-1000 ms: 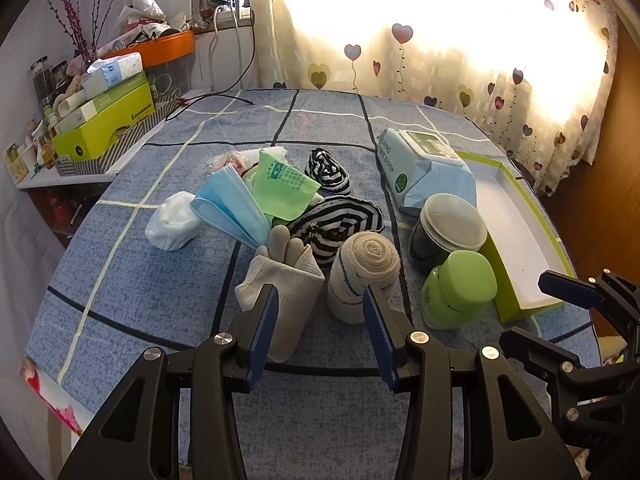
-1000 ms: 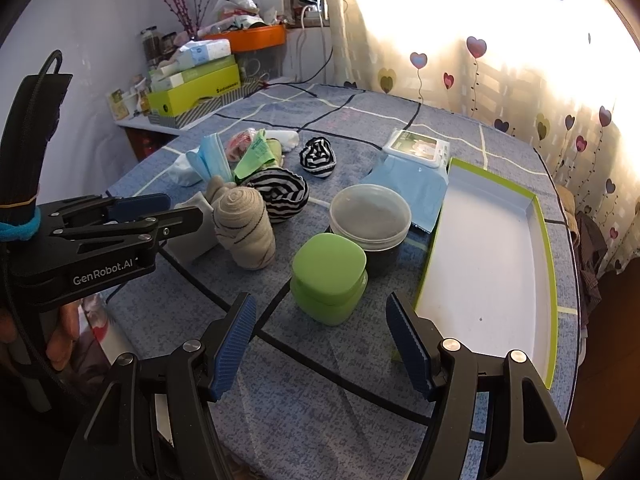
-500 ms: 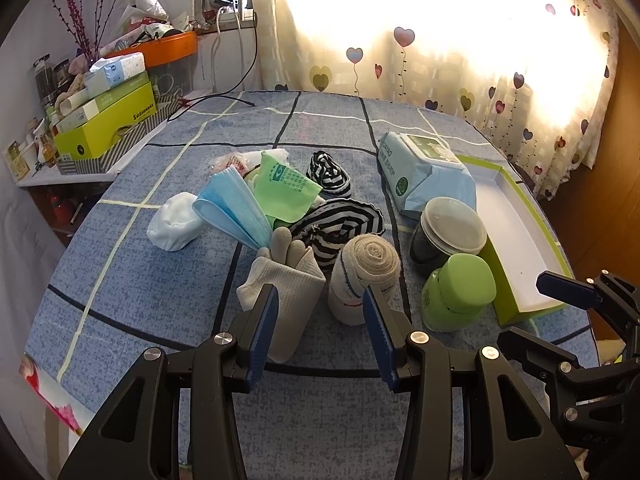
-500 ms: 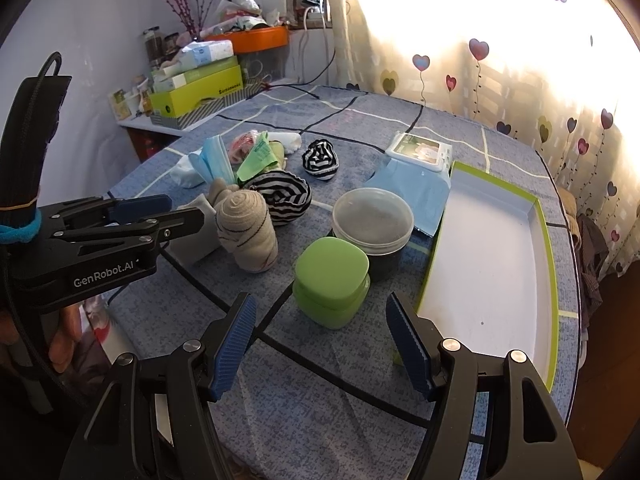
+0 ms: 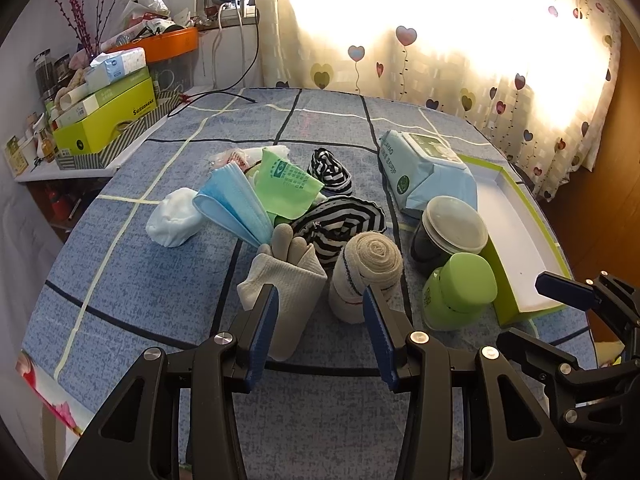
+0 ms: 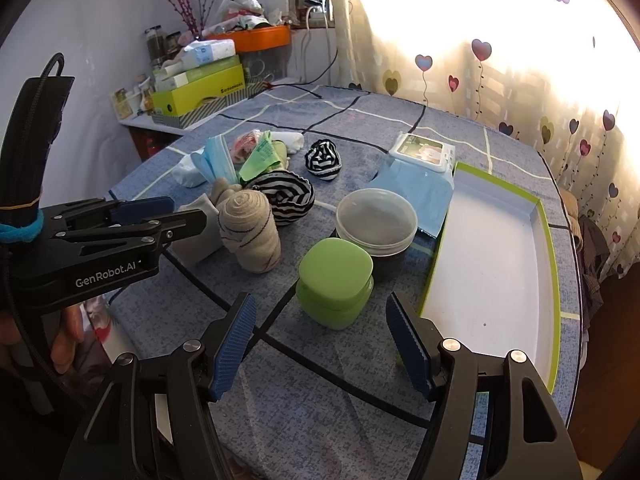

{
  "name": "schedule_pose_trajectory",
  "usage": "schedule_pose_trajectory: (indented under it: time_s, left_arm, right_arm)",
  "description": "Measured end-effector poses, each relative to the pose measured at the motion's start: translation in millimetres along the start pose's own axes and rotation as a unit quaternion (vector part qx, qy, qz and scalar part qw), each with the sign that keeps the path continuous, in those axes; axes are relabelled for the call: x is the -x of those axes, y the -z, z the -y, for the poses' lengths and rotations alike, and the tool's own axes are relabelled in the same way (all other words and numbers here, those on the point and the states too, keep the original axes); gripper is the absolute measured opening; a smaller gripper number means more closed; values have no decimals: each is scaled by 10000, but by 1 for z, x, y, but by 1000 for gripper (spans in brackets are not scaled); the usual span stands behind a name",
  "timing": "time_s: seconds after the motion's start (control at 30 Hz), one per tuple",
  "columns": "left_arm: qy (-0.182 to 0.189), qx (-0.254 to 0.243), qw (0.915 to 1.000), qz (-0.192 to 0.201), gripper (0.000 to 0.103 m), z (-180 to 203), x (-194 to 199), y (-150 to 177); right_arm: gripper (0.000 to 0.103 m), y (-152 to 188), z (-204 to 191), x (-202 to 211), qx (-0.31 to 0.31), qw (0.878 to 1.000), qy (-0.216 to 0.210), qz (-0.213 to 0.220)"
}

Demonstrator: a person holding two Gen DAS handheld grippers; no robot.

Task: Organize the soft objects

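A pile of soft things lies mid-table: a rolled beige sock (image 5: 366, 270) (image 6: 250, 230), a white folded cloth (image 5: 282, 292) holding beige glove fingers, a large striped sock ball (image 5: 340, 226) (image 6: 286, 196), a small striped ball (image 5: 330, 170) (image 6: 323, 159), blue face masks (image 5: 232, 204), a green cloth (image 5: 286, 186) and a white bundle (image 5: 174, 222). My left gripper (image 5: 320, 328) is open and empty, just short of the cloth and rolled sock. My right gripper (image 6: 320, 348) is open and empty, just short of a green square jar (image 6: 336, 280) (image 5: 460, 286).
A white tray with a green rim (image 6: 548, 240) (image 5: 516, 216) lies at the right. A round lidded tub (image 6: 376, 220) and a wet-wipes pack (image 6: 420, 160) stand beside it. Boxes and clutter (image 5: 104, 120) fill a shelf at far left. Heart-print curtains hang behind.
Both grippers have eased slightly forward toward the objects. Nothing was gripped or moved.
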State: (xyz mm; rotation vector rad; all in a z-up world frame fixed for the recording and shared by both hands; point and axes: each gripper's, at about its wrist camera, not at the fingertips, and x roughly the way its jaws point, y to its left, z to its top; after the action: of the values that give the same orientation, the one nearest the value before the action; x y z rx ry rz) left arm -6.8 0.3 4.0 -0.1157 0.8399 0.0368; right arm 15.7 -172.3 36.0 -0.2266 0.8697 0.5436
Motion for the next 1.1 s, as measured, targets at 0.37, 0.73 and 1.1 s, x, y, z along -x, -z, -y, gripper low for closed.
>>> schedule_pose_trajectory:
  time_s: [0.37,0.73,1.1]
  left_arm:
    - [127,205,9997,85,45,-10,0,-1]
    - [339,233,9990,201,45,-14,2,-2]
    - [334,201,9990,201,45,-19,1,0]
  right_arm:
    - [68,0,0,0,10,10000,3,0]
    - [68,-6,-8,-3,98,9999,-34,9]
    - [68,-9,-10,-5,171,9998,-104,44]
